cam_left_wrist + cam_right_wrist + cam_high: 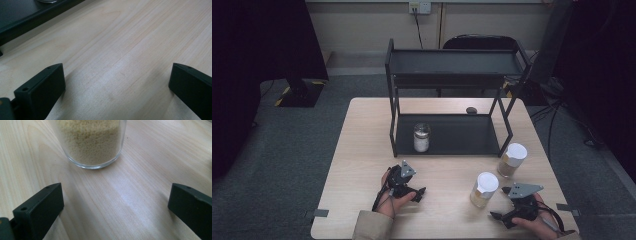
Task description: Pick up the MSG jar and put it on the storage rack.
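Both of my tongs sit low at the near edge of the counter point(362, 150). Left tongs point(418, 192) are spread wide with bare wood between the two black jaws, and they point toward the right side of the counter. Right tongs point(500, 202) are spread wide too, and they hold nothing.

Right in front of my right tongs stands a jar of yellow grains point(92, 142). It stands straight up, so its long way goes up and down, with its white lid on top and its round glass bottom flat on the wood. In the high view I see this jar of yellow grains point(483, 190) just beside my right tongs, but not touching them. The glass is clear, and the tiny pale yellow grains fill it.

A second jar with a white lid point(512, 160) stands near it, a bit farther back. A dark shelf rack point(452, 135) stands at the back half of the counter, and a small glass jar point(421, 138) stands upright on its bottom shelf.
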